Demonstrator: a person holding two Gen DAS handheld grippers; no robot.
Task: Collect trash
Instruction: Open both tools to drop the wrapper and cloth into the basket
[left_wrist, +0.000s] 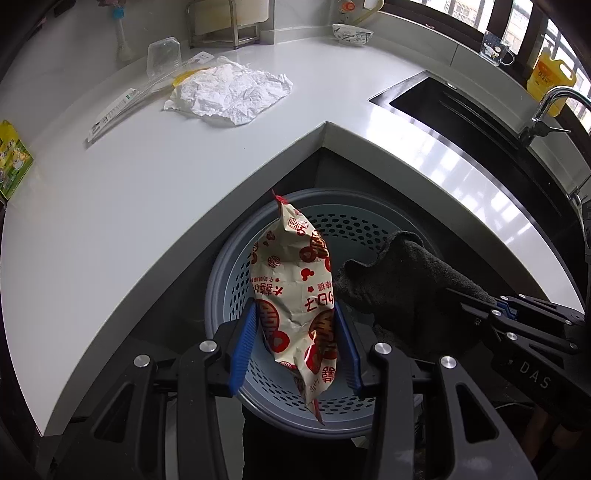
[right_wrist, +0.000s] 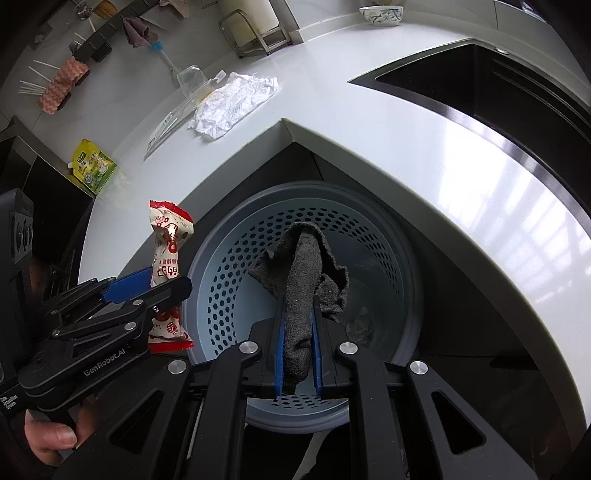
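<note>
My left gripper (left_wrist: 295, 314) is shut on a cream snack wrapper (left_wrist: 291, 291) with red print, held over the round blue-grey perforated bin (left_wrist: 229, 280) that stands on the floor in the counter's inner corner. My right gripper (right_wrist: 298, 314) is shut on a dark grey rag (right_wrist: 301, 280), which hangs over the same bin (right_wrist: 221, 288). In the left wrist view the rag (left_wrist: 399, 280) and the right gripper (left_wrist: 495, 310) come in from the right. In the right wrist view the left gripper (right_wrist: 147, 282) holds the wrapper (right_wrist: 168, 251) at the bin's left rim.
On the white counter (left_wrist: 147, 177) lie a crumpled white paper (left_wrist: 229, 92), clear plastic packaging (left_wrist: 162, 55) and a yellow-green packet (left_wrist: 13, 158). A dark sink (left_wrist: 461, 114) with a tap is at the right, a bowl (left_wrist: 351, 33) at the back. A small scrap lies on the bin's floor (right_wrist: 362, 325).
</note>
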